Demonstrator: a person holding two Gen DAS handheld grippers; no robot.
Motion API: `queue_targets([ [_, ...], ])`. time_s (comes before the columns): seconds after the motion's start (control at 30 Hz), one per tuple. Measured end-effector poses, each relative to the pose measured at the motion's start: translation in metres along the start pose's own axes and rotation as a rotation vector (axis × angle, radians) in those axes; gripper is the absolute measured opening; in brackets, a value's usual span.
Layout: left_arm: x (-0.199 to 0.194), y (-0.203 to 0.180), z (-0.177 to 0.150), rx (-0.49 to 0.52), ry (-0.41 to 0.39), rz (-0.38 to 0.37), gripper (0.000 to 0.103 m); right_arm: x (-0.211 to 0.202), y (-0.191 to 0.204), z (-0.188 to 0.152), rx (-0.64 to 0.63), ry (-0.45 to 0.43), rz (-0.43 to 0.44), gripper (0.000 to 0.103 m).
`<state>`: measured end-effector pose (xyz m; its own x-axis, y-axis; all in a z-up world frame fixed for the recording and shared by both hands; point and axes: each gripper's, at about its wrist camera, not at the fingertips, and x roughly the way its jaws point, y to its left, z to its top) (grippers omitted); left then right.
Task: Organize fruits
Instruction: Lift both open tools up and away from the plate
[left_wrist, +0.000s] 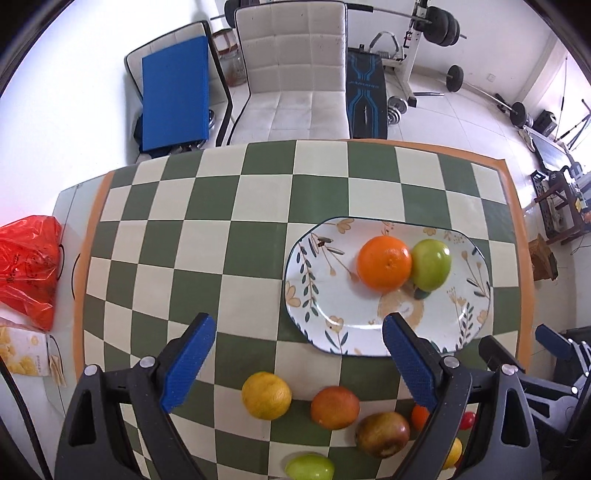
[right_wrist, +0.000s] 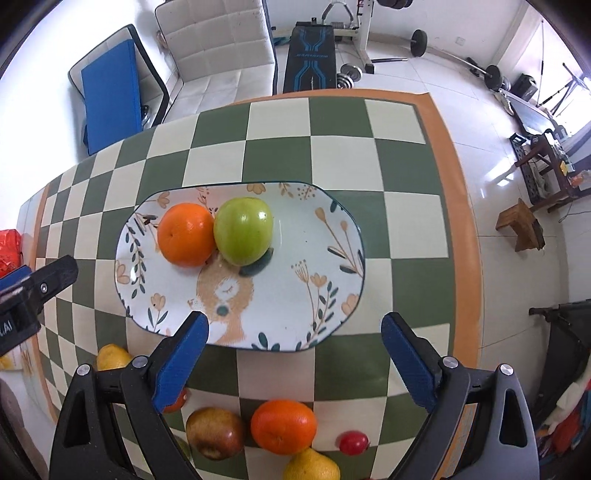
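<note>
both the left tool (left_wrist: 295, 354) and right tool (right_wrist: 293, 350) gape wide, empty, above the plate (right_wrist: 332, 229).

Green fruit (left_wrist: 309, 467) cut by bottom edge; cherry tomato (left_wrist: 467, 420) half-hidden.

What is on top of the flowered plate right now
An orange and a green apple sit touching on the plate. The print beneath them is covered.

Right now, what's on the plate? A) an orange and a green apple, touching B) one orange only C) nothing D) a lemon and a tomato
A: on the floral plate, the orange sits pressed against the green apple; the other fruits lie off the plate on the checkered cloth.
</note>
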<state>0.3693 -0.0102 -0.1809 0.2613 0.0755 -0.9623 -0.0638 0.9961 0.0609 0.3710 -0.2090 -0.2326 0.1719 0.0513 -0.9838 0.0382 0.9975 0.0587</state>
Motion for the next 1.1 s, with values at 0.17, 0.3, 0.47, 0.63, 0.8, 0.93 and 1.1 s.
queue_targets([
  [0.17,-0.038,0.001,-0.020,0.016,-0.071,-0.008,0.093,-0.034,0.002,-0.014,-0.006,-0.059,-0.021,0.097],
  [0.3,-0.065,0.005,-0.033,0.020,-0.117,-0.020,0.093,-0.065,0.002,-0.028,-0.007,-0.116,-0.022,0.097],
  [0.47,-0.093,0.009,-0.050,0.025,-0.162,-0.037,0.093,-0.104,0.005,-0.049,-0.003,-0.173,-0.001,0.097],
  [0.63,-0.111,0.016,-0.066,0.014,-0.192,-0.048,0.093,-0.137,0.009,-0.069,-0.008,-0.218,0.004,0.097],
  [0.8,-0.121,0.022,-0.078,0.003,-0.214,-0.045,0.093,-0.159,0.017,-0.086,-0.019,-0.258,0.004,0.097],
  [0.93,-0.123,0.025,-0.083,-0.009,-0.216,-0.059,0.093,-0.167,0.020,-0.094,-0.007,-0.270,0.015,0.097],
  [1.1,-0.103,0.032,-0.086,-0.031,-0.152,-0.084,0.103,-0.165,0.017,-0.101,0.034,-0.255,0.049,0.098],
])
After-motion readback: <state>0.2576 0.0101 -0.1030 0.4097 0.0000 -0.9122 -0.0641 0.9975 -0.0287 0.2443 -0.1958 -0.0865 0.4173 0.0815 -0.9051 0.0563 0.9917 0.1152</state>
